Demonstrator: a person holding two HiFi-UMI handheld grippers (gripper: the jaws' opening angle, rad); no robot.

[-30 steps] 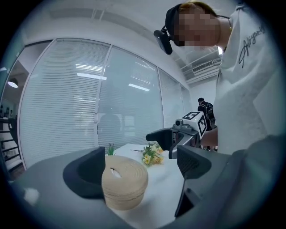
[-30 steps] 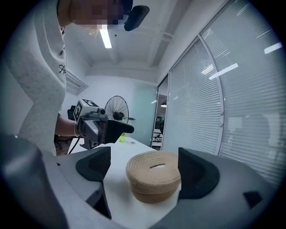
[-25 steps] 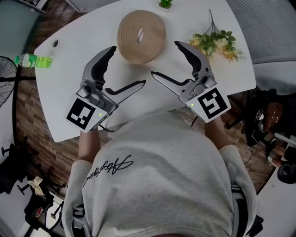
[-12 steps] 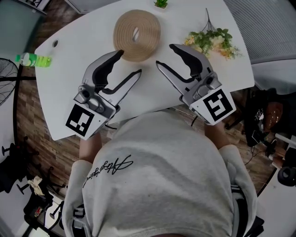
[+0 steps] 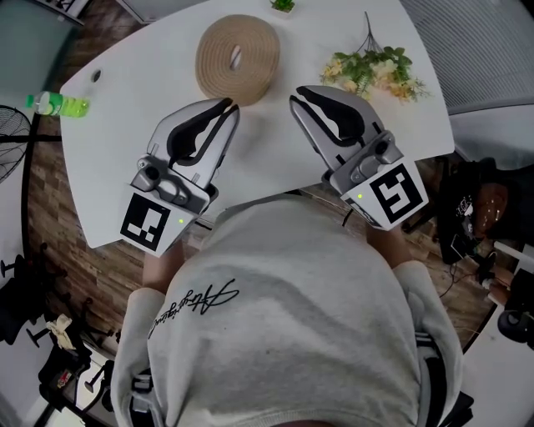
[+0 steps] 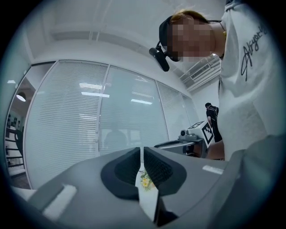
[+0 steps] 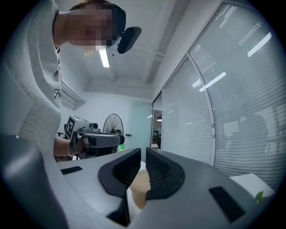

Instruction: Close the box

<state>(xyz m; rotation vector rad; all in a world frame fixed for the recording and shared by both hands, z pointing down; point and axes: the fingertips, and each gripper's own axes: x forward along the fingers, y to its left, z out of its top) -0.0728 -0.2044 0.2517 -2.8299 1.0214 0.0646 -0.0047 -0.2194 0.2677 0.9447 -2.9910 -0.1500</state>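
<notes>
Green bottle [image 5: 57,105] lies at the far left edge of the white bench [image 5: 108,154], well apart from everything else.

Left gripper [image 5: 226,108]: tongs drawn together, nothing between them. In its own view [image 6: 142,154] only a thin slit shows between the pads, with a bit of the flower sprig [image 6: 145,181] visible far beyond. A second ago these tongs stood wide.

Round woven box [image 5: 238,57] sits on the bench toward its far side, between the two grippers' lines and just ahead of the left tips, touched by neither. From above its top looks covered, with a small slot in the middle (whether the lid is fully seated I cannot tell).

Right gripper [image 5: 299,98]: tongs closing, now narrow, empty. Its own view [image 7: 143,154] shows the box [image 7: 139,190] past the gap, not in it.

Flower sprig [image 5: 375,68] lies at the bench's right; a small green plant [image 5: 282,5] shows at the top edge.

Reading: both tongs have gone from wide to narrow while hanging free over the bench, gripping nothing. That looks like a test squeeze or a rest pose, either before work starts or once the lid is on. No contact with the box at present.
</notes>
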